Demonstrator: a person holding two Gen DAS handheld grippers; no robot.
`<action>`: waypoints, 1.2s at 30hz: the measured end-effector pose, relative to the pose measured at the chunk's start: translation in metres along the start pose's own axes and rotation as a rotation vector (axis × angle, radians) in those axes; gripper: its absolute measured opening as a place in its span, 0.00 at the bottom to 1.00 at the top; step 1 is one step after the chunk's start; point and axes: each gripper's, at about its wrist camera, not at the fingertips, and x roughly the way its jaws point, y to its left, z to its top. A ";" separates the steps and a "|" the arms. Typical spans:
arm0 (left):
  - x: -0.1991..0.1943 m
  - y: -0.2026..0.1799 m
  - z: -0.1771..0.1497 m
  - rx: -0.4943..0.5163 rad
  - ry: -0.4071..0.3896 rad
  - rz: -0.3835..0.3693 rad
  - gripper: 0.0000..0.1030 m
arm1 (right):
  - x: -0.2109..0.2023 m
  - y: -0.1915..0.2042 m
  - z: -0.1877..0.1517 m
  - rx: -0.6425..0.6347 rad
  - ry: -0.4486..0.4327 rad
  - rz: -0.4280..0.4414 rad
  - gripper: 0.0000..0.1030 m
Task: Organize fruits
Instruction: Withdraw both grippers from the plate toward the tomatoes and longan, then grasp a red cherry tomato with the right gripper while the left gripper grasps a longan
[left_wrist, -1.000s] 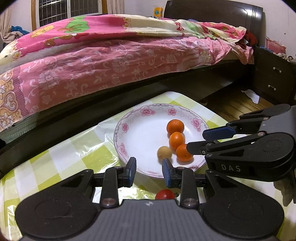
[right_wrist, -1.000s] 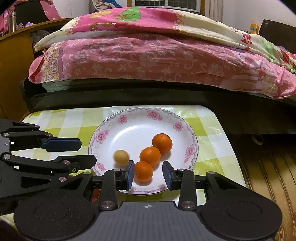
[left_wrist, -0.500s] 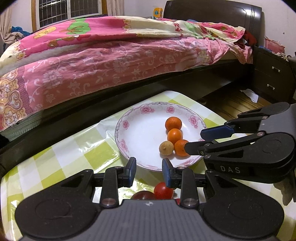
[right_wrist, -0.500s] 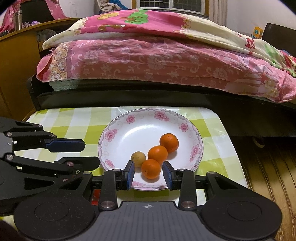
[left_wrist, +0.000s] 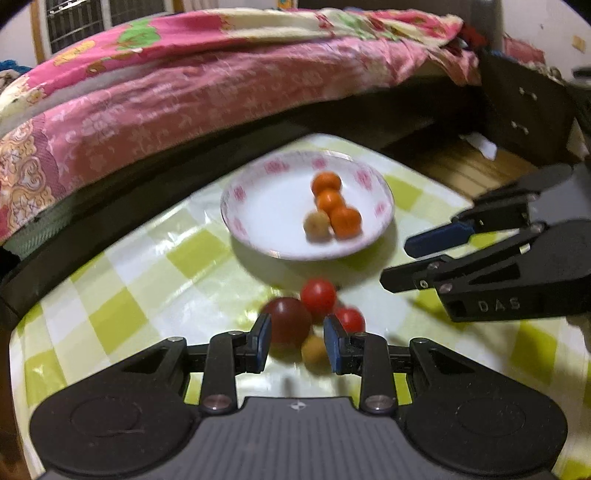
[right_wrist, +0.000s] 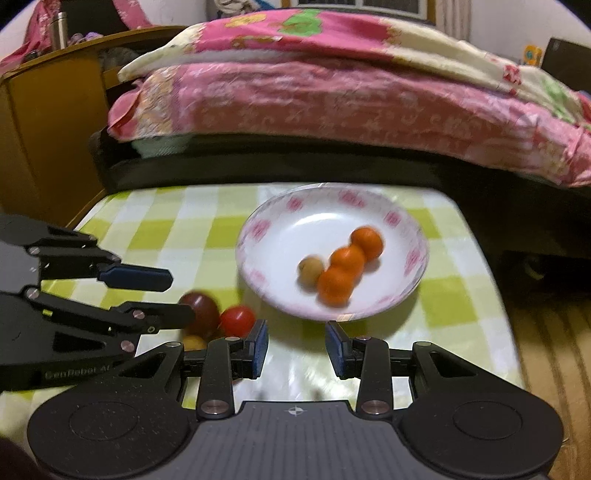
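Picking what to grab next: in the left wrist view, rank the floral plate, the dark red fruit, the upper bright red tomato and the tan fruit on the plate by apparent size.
1. White floral-rimmed plate.
2. Dark red round fruit, though it lies nearest the camera.
3. Upper bright red tomato.
4. Small tan round fruit on the plate, farther off, so the last two are unsure.

Motion blur smears the plate (right_wrist: 413, 266) and its fruit; the small yellow fruit (right_wrist: 194, 342) sits half hidden.

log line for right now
plate: three oranges, one tan fruit | tablecloth: four loose fruits | left gripper: open near them | right gripper: empty, just opening
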 end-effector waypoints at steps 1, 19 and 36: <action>0.000 -0.001 -0.003 0.007 0.009 -0.004 0.38 | 0.000 0.002 -0.003 -0.003 0.008 0.014 0.32; 0.016 0.006 -0.021 -0.023 0.076 -0.055 0.38 | 0.037 0.029 -0.007 -0.059 0.093 0.151 0.31; 0.039 -0.007 -0.014 -0.017 0.066 -0.059 0.38 | 0.027 0.009 -0.013 0.005 0.142 0.142 0.21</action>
